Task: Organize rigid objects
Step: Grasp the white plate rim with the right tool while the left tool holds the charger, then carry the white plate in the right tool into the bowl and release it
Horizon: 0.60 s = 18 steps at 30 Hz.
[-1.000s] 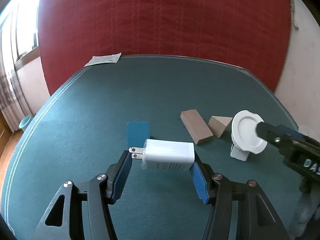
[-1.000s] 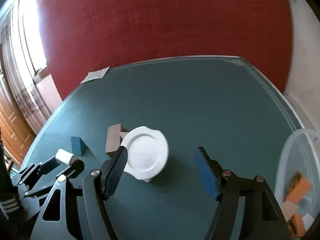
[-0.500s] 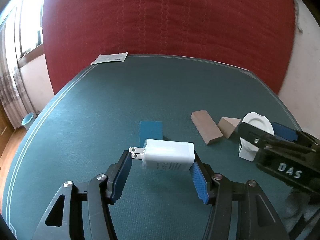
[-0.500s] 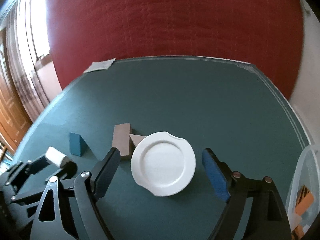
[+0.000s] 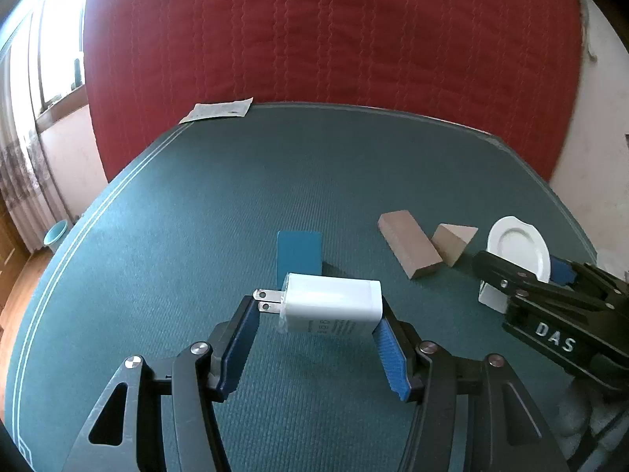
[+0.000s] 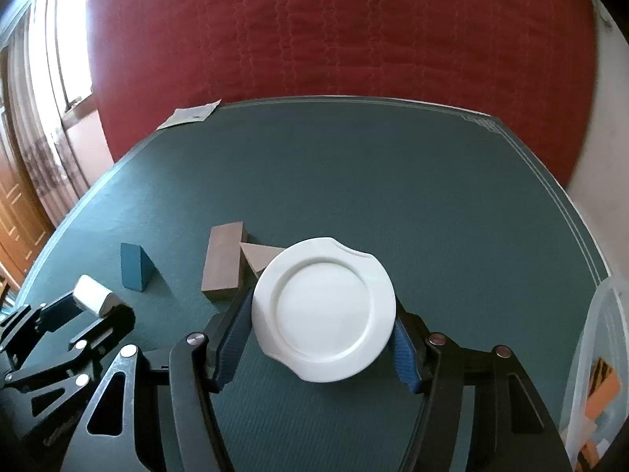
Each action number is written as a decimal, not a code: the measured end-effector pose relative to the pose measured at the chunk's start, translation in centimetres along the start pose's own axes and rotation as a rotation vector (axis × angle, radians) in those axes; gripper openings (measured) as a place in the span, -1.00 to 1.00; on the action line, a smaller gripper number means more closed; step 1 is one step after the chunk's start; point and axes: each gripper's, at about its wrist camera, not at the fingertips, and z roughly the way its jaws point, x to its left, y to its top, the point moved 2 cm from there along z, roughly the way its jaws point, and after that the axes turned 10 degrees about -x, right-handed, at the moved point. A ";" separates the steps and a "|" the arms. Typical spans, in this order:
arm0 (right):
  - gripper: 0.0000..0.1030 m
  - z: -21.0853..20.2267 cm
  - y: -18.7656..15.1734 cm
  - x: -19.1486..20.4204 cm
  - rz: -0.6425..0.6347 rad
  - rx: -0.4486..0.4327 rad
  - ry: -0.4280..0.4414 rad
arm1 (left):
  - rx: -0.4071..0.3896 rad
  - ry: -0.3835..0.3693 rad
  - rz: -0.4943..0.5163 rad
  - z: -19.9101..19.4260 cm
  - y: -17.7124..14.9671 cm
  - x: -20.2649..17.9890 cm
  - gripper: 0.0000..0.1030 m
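The right gripper (image 6: 320,340) has just been closing its jaws around the white plate-shaped piece (image 6: 323,308), which stands between the blue pads; both pads look to meet its rim, left and right, so I take it as grasped, though the contact on the right side is partly hidden behind the rim. To do this step well, keep the squeeze even across the widest part of the disc, because the rim is thin, curved and smooth and could pivot or slip out if the pads sit off-centre. Lift straight up before swinging, since the brown block (image 6: 224,261) and the tan wedge (image 6: 257,255) lie just beyond the left fingertip, and the wedge is close behind the plate's edge. The likely destination is the clear plastic bin (image 6: 601,358) off to the right of the right finger. Meanwhile the left gripper (image 5: 318,334) is clenched on a white wall charger (image 5: 332,301), held lengthwise with its prongs pointing toward the left pad and its far end against the right pad, above the green mat (image 5: 236,204); the blue block (image 5: 299,251) stands just ahead of those fingertips.
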 end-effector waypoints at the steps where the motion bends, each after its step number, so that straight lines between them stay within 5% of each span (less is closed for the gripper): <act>1: 0.24 -0.1 0.0 -0.1 0.005 -0.002 0.002 | 0.002 0.000 0.000 0.0 0.0 0.0 0.18; 18: 0.24 -4.7 -1.0 -4.7 0.161 -0.012 0.012 | 0.002 0.002 0.005 0.1 -0.3 -0.2 0.18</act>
